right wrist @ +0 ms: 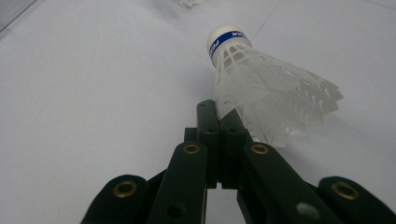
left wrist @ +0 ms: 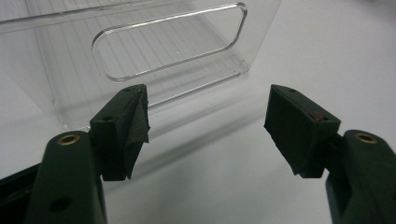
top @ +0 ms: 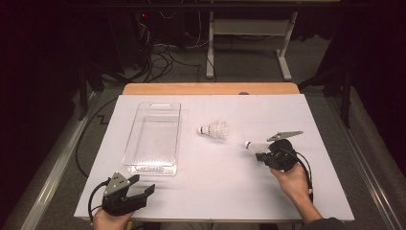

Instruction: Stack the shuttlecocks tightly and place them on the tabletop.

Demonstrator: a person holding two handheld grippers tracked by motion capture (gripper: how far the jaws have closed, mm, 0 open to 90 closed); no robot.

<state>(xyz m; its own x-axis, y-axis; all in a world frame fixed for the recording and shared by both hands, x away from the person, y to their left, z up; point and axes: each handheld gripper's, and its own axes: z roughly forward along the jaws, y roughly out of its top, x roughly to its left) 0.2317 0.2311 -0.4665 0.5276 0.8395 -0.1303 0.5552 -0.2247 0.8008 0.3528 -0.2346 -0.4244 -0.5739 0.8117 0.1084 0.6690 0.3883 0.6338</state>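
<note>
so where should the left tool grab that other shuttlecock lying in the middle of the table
Grip the free shuttlecock across its white plastic skirt, near where the skirt narrows toward the cork. It lies on its side, cork pointing left toward the clear plastic bin, so come from above with the open left tool, jaws straddling the skirt. The flared end probably flexes; the round cork may slip.

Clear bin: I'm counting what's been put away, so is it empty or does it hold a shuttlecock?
Empty: the clear bin shows a bare ribbed floor.
</note>
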